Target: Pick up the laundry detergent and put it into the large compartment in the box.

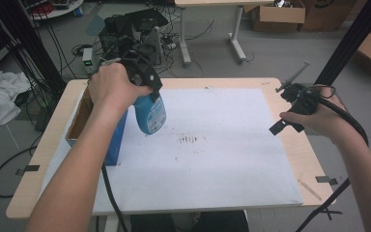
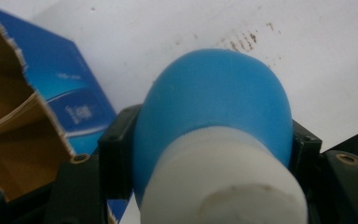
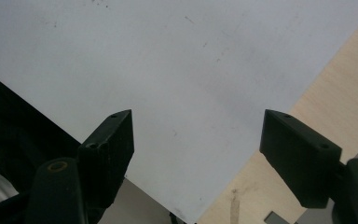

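- Clamping a blue bottle [image 2: 214, 107] between both jaws, my left gripper [image 1: 147, 84] holds it up off the counter; its white cap [image 2: 221, 179] faces the left gripper view's camera.
- In the high view the bottle [image 1: 151, 113] hangs tilted, bottom end down, above the white mat [image 1: 212, 159].
- Just beside it on the left stands an open cardboard box [image 1: 79, 118] with blue sides, at the mat's left edge.
- Dark smudges [image 1: 192, 139] mark the mat near its middle.
- My right gripper [image 1: 290, 108] is held over the counter's [image 1: 297, 150] right edge, jaws spread wide with nothing between them.
- Below those jaws lie the mat's corner [image 3: 186, 93] and bare pale wood [image 3: 326, 116].
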### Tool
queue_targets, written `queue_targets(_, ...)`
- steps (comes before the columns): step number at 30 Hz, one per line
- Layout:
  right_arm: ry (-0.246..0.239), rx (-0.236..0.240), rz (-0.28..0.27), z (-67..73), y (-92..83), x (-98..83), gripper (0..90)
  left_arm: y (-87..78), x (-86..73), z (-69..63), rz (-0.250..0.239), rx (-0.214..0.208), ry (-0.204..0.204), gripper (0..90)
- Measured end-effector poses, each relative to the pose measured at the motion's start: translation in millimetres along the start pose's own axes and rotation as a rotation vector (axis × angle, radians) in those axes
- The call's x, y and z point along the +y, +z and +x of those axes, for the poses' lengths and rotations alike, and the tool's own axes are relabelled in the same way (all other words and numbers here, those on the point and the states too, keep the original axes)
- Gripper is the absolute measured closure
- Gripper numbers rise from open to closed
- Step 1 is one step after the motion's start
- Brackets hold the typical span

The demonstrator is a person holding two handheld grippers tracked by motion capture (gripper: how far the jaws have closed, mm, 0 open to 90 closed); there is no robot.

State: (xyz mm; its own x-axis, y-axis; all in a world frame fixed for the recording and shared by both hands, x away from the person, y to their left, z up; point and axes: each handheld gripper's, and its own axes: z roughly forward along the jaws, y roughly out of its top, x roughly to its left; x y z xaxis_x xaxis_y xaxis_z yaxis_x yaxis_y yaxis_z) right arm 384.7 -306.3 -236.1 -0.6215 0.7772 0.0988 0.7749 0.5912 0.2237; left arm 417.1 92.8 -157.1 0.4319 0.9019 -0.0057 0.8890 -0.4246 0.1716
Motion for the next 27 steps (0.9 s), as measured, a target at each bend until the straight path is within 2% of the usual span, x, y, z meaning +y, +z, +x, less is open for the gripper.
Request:
queue_targets(6,0.003,-0.001,0.002,-1.5,-0.9,-1.4,26.1,-25.3,-5.3,21.2,-0.010,0.008,-0.078,36.8)
queue_targets(12,0.005,-0.004,-0.001,-2.0,-3.1,-2.1,26.1,-42.8,-12.0,42.5,-0.020,0.038,-0.185,36.9)
queue_targets(13,0.002,-0.003,0.000,-1.9,-3.7,-2.4,26.1,-48.3,-15.5,51.4,-0.028,0.047,-0.214,36.9)
queue_targets(14,0.002,-0.004,0.000,-1.9,-4.1,-2.6,26.2,-48.3,-15.5,51.4,-0.028,0.047,-0.214,36.9)
queue_targets(15,0.006,-0.005,-0.002,-1.9,-4.3,-2.7,26.1,-52.9,-19.8,60.9,-0.027,0.053,-0.245,36.9)
queue_targets(16,0.006,-0.005,-0.002,-1.9,-4.3,-2.7,26.1,-52.9,-19.8,60.9,-0.027,0.053,-0.245,36.9)
queue_targets(17,0.005,-0.007,0.000,-1.9,-4.8,-2.9,26.1,-56.9,-24.1,69.7,-0.030,0.056,-0.273,36.9)
queue_targets(18,0.005,-0.007,0.000,-1.9,-4.8,-2.9,26.1,-56.9,-24.1,69.7,-0.030,0.056,-0.273,36.9)
queue_targets(19,0.005,-0.008,0.000,-1.9,-5.3,-3.1,26.1,-60.9,-28.7,78.2,-0.032,0.058,-0.305,36.9)
queue_targets(20,0.005,-0.008,0.000,-1.9,-5.3,-3.1,26.1,-60.9,-28.7,78.2,-0.032,0.058,-0.305,36.9)
queue_targets(21,0.009,-0.009,0.001,-2.1,-5.9,-3.1,26.2,-64.2,-33.3,85.4,-0.032,0.069,-0.333,37.0)
queue_targets(22,0.009,-0.009,0.001,-2.1,-5.9,-3.1,26.2,-64.2,-33.3,85.4,-0.032,0.069,-0.333,37.0)
queue_targets(23,0.011,-0.010,-0.001,-2.4,-6.0,-3.1,26.2,-66.4,-37.4,91.9,-0.028,0.083,-0.362,37.0)
queue_targets(26,0.007,-0.011,0.001,-2.7,-5.9,-2.9,26.2,-67.4,-41.3,97.9,-0.022,0.099,-0.385,37.0)
queue_targets(27,0.010,-0.008,0.004,-2.0,-5.5,-2.4,26.2,-67.8,-45.2,103.4,-0.020,0.114,-0.409,37.0)
